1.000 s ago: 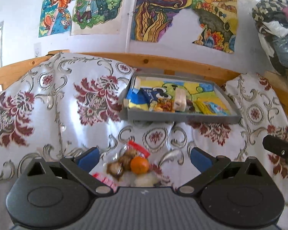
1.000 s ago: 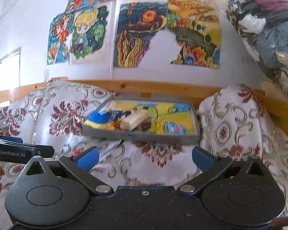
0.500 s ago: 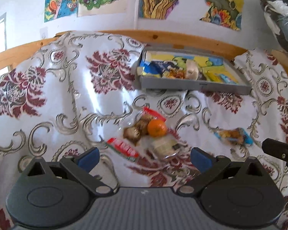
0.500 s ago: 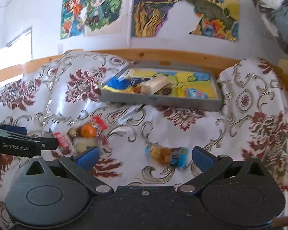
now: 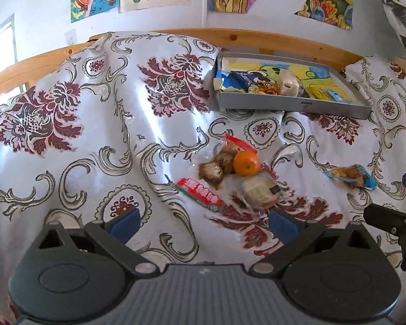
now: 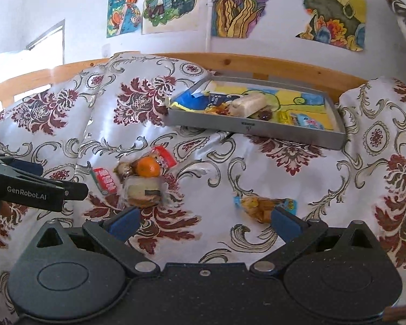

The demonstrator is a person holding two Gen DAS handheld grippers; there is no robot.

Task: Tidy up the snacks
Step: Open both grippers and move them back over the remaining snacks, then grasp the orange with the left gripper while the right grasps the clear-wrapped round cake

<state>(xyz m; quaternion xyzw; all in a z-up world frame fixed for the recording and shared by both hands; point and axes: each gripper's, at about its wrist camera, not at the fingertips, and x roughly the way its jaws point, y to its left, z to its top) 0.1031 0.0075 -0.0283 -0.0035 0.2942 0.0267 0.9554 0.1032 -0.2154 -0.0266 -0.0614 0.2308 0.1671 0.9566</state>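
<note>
Two tools hang over a surface draped in a shiny white cloth (image 5: 100,135) with dark red flowers. The left tool (image 5: 203,223) has its blue-padded fingers spread wide with nothing between them, and the right tool (image 6: 204,220) is spread just as wide and also empty. Near the middle of the cloth lies a loose cluster of snacks: an orange (image 5: 245,163) touching a clear bag of brown pastries (image 5: 219,162), a wrapped pale cake (image 5: 259,191) just in front of them, and a red flat packet (image 5: 200,195) beside it on the left. A blue-ended snack packet (image 6: 265,205) lies apart from the cluster toward the right edge, just beyond the right tool's right finger. At the far edge of the cloth, against a wooden rail (image 6: 257,66), sits a grey tray (image 5: 292,104) that holds several wrapped snacks on a yellow and blue lining. Colourful drawings (image 6: 162,0) hang on the white wall behind.
</note>
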